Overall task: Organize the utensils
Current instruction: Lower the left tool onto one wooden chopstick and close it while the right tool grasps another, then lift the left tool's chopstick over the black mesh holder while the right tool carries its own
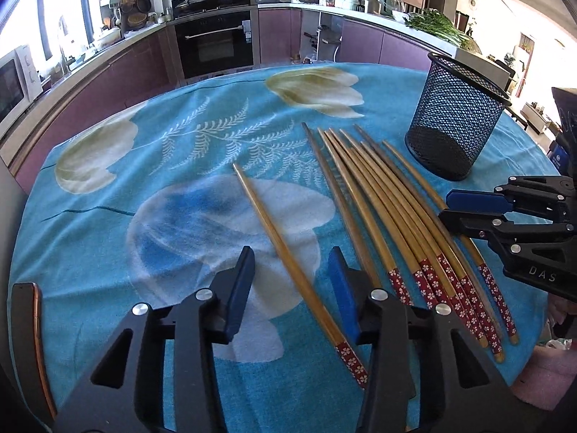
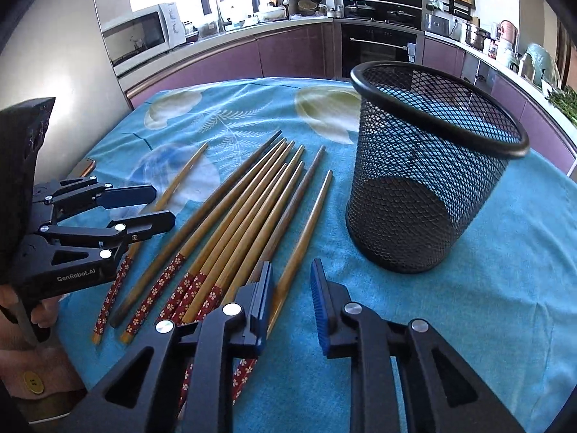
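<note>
Both the left gripper (image 1: 290,290) and right gripper (image 2: 290,299) are hanging open and empty over light, stiff, slippery chopsticks (image 1: 389,216) lying at centre frame, likely best pinched near their patterned ends

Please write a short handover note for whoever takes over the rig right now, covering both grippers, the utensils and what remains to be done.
Left gripper: open, holding nothing, its fingers either side of the lone chopstick that lies apart on the blue cloth.
Right gripper: open, holding nothing, low over the near ends of the chopstick bundle, at its right edge.
Mesh cup: upright on the cloth, right of the bundle, nothing in it.
Done: nothing placed yet; all chopsticks lie flat on the cloth.
Left: pick up the chopsticks, lone one included, and stand them in the cup.
</note>
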